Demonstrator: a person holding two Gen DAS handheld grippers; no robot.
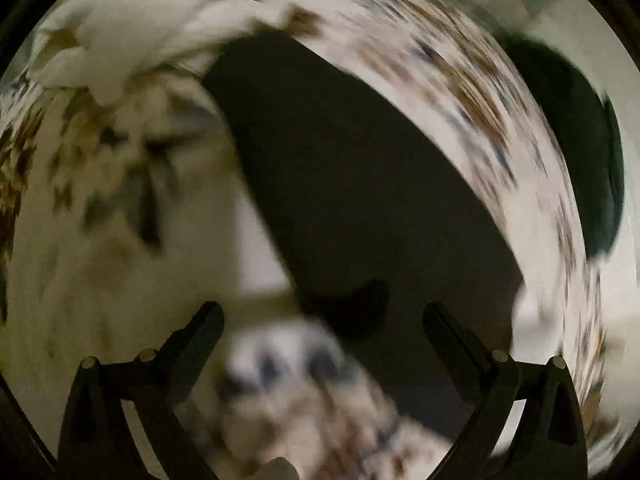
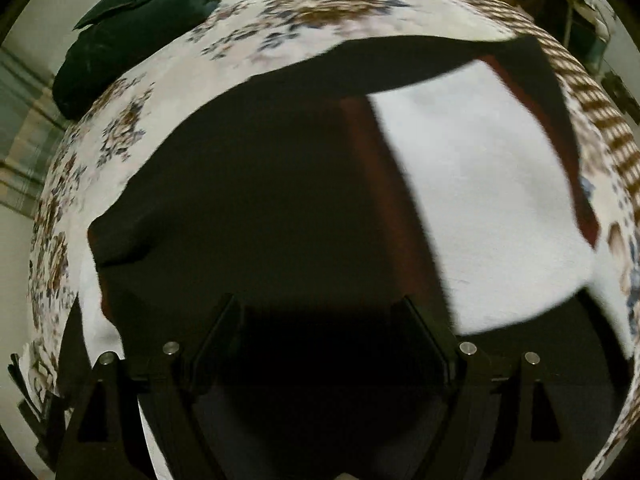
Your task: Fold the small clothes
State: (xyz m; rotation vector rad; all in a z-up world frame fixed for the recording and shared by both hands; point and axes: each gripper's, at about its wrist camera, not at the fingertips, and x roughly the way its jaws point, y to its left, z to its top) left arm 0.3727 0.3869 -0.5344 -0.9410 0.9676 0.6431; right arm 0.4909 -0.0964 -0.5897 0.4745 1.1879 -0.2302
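Garment: dark garment [image 2: 260, 200] lies spread on floral bedsheet [image 2: 280, 24], w/ a white panel [image 2: 480, 208] on its right part and a reddish-brown stripe [image 2: 384, 200] along that panel's left edge. A dark flap is turned over the panel's top edge.
Garment, left view: same dark cloth [image 1: 352, 184] shows as a plain dark shape on the sheet; no white panel or stripe visible from here, heavy blur.
Right gripper: right gripper [image 2: 320, 320] sits low over the garment's near edge, jaws moderately apart, nothing seen between them; area btwn fingers too dark to tell if cloth is touched.
Left gripper: left gripper [image 1: 322, 316] jaws wide apart, over the garment's near corner. Blurred floral cloth [image 1: 312, 392] shows btwn the finger bases; can't tell if touched.
Sheet: floral print in both views; right view only shows a brown striped border [image 2: 600, 116] beyond the garment's right side.
Pillow: dark green pillow [image 2: 132, 36] on the sheet, well beyond the garment's far-left side in right view; in left view it [image 1: 580, 152] sits past the garment's right.
Left view only: crumpled white cloth [image 1: 132, 36] near the garment's upper-left end.
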